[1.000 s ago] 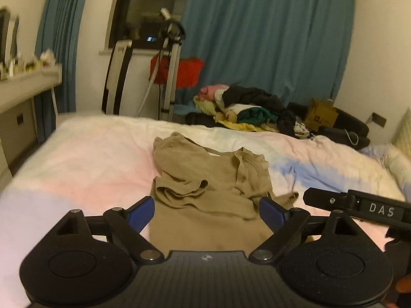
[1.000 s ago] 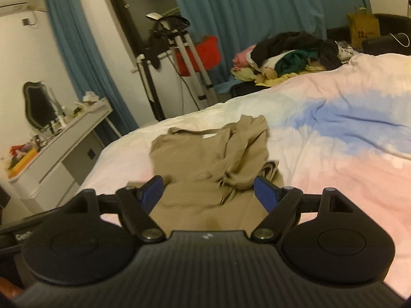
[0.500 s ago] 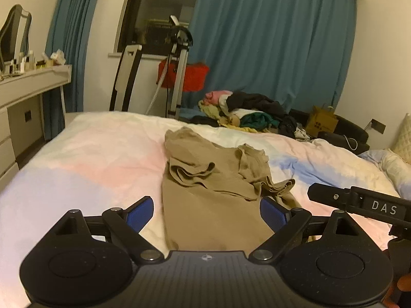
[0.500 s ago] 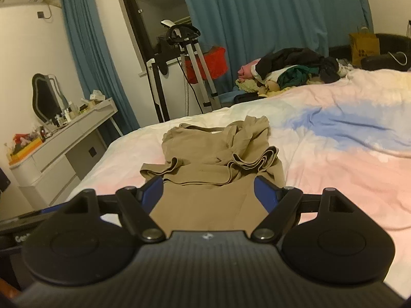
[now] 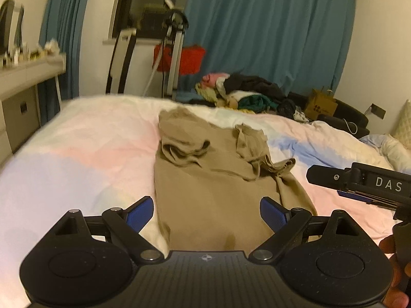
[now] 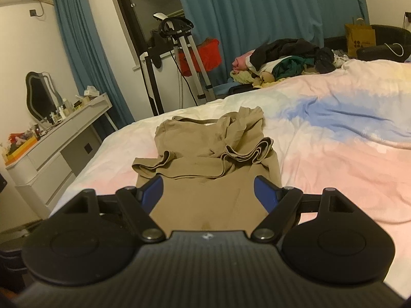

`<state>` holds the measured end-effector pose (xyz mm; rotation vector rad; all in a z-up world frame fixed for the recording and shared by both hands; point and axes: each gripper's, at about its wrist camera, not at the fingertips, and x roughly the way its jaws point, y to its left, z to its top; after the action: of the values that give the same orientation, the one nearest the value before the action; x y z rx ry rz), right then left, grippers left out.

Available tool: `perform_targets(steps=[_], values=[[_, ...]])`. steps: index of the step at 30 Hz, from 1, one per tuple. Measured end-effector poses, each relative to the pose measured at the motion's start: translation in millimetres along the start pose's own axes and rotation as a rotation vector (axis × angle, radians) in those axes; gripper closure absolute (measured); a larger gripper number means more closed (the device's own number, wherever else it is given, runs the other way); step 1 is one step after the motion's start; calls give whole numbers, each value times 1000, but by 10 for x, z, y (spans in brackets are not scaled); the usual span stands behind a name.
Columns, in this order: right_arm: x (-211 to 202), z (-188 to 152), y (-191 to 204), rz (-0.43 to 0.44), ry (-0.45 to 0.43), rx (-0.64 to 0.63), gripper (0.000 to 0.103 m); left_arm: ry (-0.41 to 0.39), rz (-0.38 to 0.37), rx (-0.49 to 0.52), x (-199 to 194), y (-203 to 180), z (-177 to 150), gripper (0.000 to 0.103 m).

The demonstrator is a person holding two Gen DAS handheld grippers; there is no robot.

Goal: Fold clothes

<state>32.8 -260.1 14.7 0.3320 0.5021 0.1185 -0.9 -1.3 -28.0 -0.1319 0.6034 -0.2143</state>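
A tan long-sleeved garment (image 5: pixel 213 179) lies lengthwise on the pastel bed cover (image 5: pixel 84 154), both sleeves bunched across its chest. It also shows in the right wrist view (image 6: pixel 205 159). My left gripper (image 5: pixel 205 211) is open and empty, hovering over the garment's near hem. My right gripper (image 6: pixel 208 190) is open and empty, also above the near part of the garment. The right gripper's black body (image 5: pixel 359 182) shows at the right edge of the left wrist view, beside the garment.
A heap of mixed clothes (image 5: pixel 244 92) lies at the bed's far edge, also in the right wrist view (image 6: pixel 285 59). A white dresser (image 6: pixel 51 148) stands left of the bed. A garment steamer stand (image 6: pixel 185 59), red bag (image 5: pixel 179 59) and teal curtains (image 5: pixel 269 33) are behind.
Both grippers drew back and lifted a little from the garment, staying open. The sleeves now lie bunched across the chest; the garment rests still.
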Motion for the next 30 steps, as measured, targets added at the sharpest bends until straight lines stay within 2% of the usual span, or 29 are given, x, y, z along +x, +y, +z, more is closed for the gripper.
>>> perform_targets(steps=[6,12,16,19,22,23,24,27,30], values=[[38,-18,-54,-16,32,31,24,220,-115,-158,282,191,-105,12],[78,-29,-115,-15,55,72,24,449,-208,-488,711,557,-398,12],[105,-39,-134,-11,71,88,24,438,-238,-658,810,779,-495,12],[118,-47,-140,-10,78,94,24,385,-245,-745,859,892,-513,15],[131,-57,-150,-11,88,104,24,314,-240,-795,907,971,-516,33],[134,-59,-159,-11,91,110,24,291,-240,-803,912,989,-518,45],[136,-61,-169,-10,94,115,24,276,-241,-810,916,1006,-525,51],[151,-70,-285,2,117,195,24,260,-246,-825,937,1037,-559,59],[192,-108,-466,23,155,333,24,276,-256,-837,988,1035,-597,59]])
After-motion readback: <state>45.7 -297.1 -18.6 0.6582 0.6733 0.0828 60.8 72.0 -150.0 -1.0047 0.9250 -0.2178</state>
